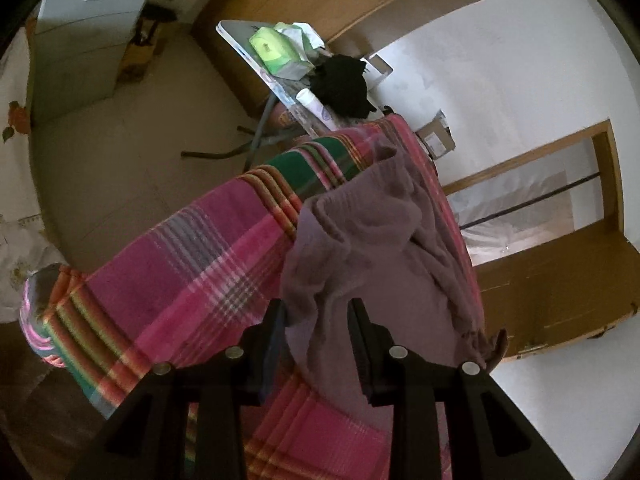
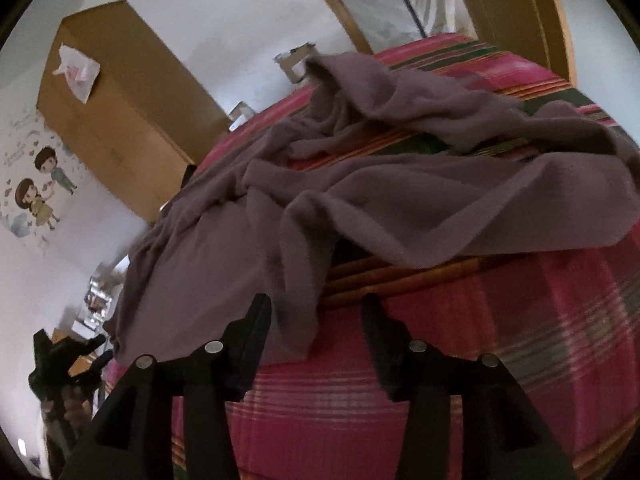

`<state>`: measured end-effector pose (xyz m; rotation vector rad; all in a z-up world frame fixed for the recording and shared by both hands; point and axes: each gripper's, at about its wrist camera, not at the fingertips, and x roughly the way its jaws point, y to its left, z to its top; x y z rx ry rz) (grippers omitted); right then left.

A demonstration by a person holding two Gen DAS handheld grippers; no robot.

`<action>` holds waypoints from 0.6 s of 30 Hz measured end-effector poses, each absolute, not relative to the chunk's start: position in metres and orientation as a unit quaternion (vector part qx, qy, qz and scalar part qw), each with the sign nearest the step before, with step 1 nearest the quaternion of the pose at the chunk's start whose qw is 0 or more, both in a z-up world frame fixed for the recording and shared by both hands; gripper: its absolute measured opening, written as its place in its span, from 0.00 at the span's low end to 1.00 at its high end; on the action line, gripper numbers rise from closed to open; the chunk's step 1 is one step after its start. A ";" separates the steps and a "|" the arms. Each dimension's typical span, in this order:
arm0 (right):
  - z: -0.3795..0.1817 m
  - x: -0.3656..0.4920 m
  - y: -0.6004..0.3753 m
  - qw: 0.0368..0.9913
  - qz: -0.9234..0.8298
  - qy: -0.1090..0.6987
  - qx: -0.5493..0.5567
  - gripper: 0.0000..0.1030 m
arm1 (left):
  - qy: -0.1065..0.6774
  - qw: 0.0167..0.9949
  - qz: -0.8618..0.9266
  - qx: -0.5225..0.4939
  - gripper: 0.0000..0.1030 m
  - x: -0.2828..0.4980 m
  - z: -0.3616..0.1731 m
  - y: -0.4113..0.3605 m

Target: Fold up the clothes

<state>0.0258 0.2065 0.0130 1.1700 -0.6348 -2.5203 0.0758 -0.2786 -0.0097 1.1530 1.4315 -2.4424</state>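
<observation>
Our left gripper has its two black fingers spread apart, and a lower edge of the mauve garment lies in the gap between them, though we cannot tell whether either finger touches the cloth; nothing is clamped. Our right gripper is likewise spread wide, its left finger lying against the near hem of the same mauve garment, its right finger over bare blanket. The garment lies crumpled and unfolded, in loose ridges, on a pink plaid blanket with green, orange and white stripes, which covers the raised surface under both grippers. Beyond the blanket, in the left wrist view, a small folding table carries a green tissue pack, a black bundle of cloth and a white tube. Farther off stand a pale drawer cabinet and a wooden door. In the right wrist view a tall wooden wardrobe stands against the white wall, beside cartoon wall stickers.
</observation>
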 end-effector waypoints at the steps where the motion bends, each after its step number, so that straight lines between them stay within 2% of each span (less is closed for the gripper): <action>1: 0.012 0.025 0.203 0.147 -0.874 -0.218 0.409 0.48 | 0.470 0.043 -0.797 0.377 0.32 0.074 -0.011 -0.280; 6: 0.011 0.022 0.191 0.136 -0.878 -0.207 0.409 0.48 | 0.481 0.043 -0.791 0.376 0.32 0.065 -0.017 -0.285; 13: 0.008 0.022 0.192 0.122 -0.880 -0.236 0.393 0.47 | 0.494 0.045 -0.784 0.374 0.31 0.054 -0.025 -0.293; 15: 0.008 0.021 0.195 0.116 -0.880 -0.243 0.391 0.41 | 0.497 0.049 -0.782 0.373 0.23 0.054 -0.025 -0.293; 18: 0.005 0.018 0.203 0.103 -0.876 -0.268 0.389 0.34 | 0.504 0.053 -0.779 0.371 0.20 0.055 -0.026 -0.294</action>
